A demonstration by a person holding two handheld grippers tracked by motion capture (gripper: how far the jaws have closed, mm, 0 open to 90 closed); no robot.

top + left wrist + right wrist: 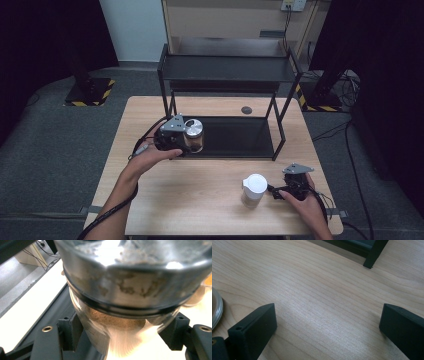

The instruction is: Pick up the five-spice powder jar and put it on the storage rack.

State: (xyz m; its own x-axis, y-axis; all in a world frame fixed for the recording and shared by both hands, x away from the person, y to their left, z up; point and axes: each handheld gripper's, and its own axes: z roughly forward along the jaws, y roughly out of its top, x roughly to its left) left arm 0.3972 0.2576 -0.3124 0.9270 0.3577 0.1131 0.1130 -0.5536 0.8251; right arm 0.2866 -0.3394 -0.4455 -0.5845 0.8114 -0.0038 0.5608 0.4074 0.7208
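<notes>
Glass jar [194,135] with a silver lid, brown powder inside, clamped in the left gripper [184,141] at the front left corner of the black rack [227,75], over its bottom tray. Left hand [150,156] reaching forward, wrist raised. White-lidded jar [253,190] standing on the table [200,185], just beside the right gripper [272,189]. Right gripper low over the wood, jaws spread wide with nothing between. No readable labels.
</notes>
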